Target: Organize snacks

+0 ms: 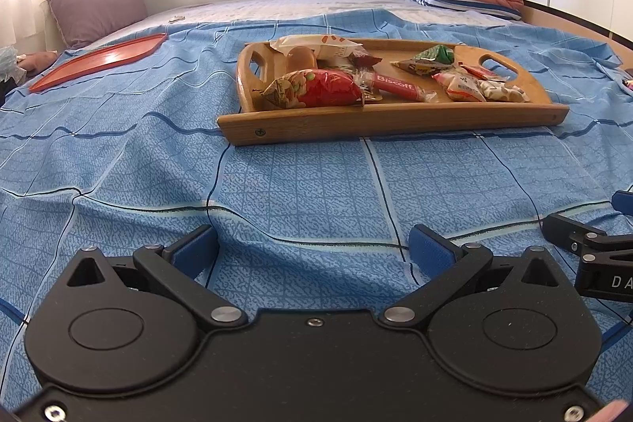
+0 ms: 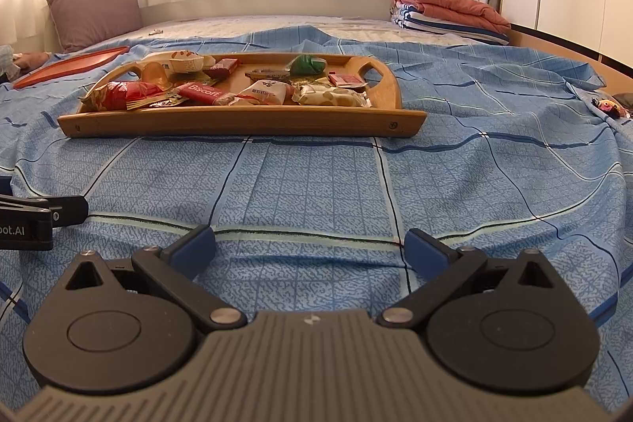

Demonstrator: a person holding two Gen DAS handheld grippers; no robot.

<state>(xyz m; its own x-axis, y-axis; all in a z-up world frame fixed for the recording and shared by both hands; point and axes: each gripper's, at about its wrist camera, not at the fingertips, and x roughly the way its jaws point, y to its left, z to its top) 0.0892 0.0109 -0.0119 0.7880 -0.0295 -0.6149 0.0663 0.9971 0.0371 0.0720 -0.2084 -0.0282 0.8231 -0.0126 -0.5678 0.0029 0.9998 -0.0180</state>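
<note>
Snack-laden wooden tray — blue bedspread

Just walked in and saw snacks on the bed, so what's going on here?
Nothing is being handled yet. A person holds two grippers low over the blue bedsheet: the left gripper and right gripper are both open and empty. Ahead, a wooden tray holds a jumble of wrapped snacks, including a Biscoff pack and a red bag. An orange tray lies off to the left.

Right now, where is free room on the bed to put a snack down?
The blue bedspread is bare between both grippers and the wooden tray, also between this tray and the red tray. The wooden tray is crowded with packets; the red tray looks empty.
</note>
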